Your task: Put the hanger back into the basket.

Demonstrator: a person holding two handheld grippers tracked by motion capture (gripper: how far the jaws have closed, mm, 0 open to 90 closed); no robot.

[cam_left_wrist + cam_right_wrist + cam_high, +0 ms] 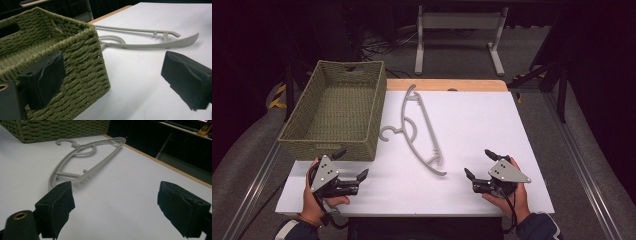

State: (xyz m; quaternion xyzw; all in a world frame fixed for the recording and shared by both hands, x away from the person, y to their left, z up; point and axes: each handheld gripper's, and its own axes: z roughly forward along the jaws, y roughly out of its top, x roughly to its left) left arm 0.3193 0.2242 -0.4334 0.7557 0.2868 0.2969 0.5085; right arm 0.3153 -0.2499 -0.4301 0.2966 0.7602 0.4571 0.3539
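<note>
right gripper (pixel 480 164): jaws spread wide, holding nothing, sitting low near the front edge of the table (pixel 492 125)
left gripper (pixel 350 164): also wide open and empty, parked right by the near corner of the basket (pixel 312 145)
hanger (pixel 424 129): flat on the white top between the two, just right of the basket
long axis: runs from the far side toward the person, near tip angling right
hook: points left at the basket
nearer: I'd say the right one, that near tip is just ahead-left of its jaws
</note>
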